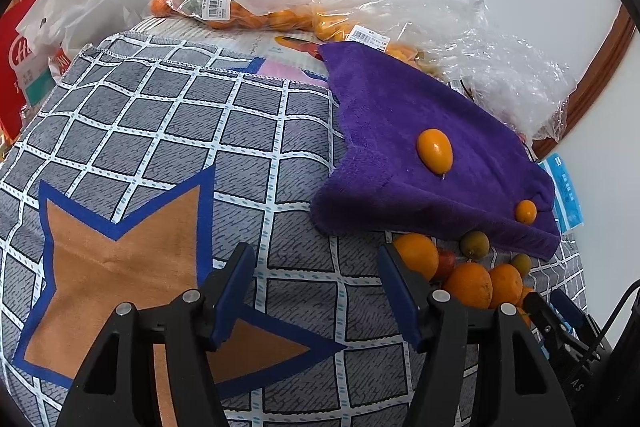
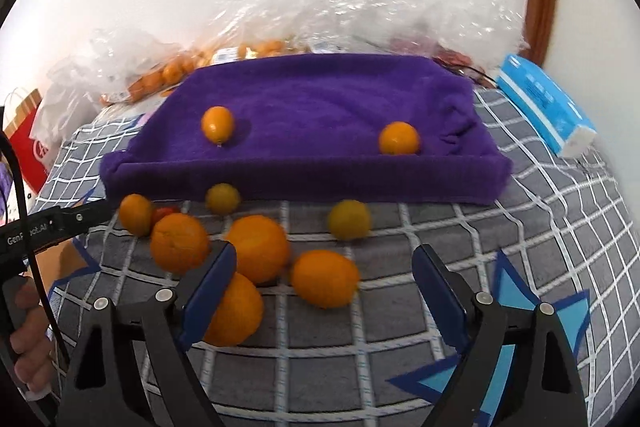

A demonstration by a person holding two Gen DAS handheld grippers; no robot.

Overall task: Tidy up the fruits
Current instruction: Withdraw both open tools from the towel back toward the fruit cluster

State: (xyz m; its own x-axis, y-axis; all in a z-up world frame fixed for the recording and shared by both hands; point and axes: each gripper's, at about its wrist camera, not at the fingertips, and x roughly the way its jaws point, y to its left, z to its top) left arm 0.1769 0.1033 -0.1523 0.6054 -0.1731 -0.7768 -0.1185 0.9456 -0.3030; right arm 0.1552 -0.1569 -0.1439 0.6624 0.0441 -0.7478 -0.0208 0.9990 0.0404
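Right gripper nearest, jaws spread and empty over a cluster of oranges.

Its left pad sits just in front of one large orange; another orange lies between the jaws but a little ahead, untouched. Left to right, loose fruit spreads across the checked cloth just below the purple towel, on which two small fruits rest: an oval one and a round one. The left gripper hangs half-open over bare cloth, gripping nothing, the pile at its right. The right hand is nearer, pitched steeply down; the next grasp is likely straight ahead.
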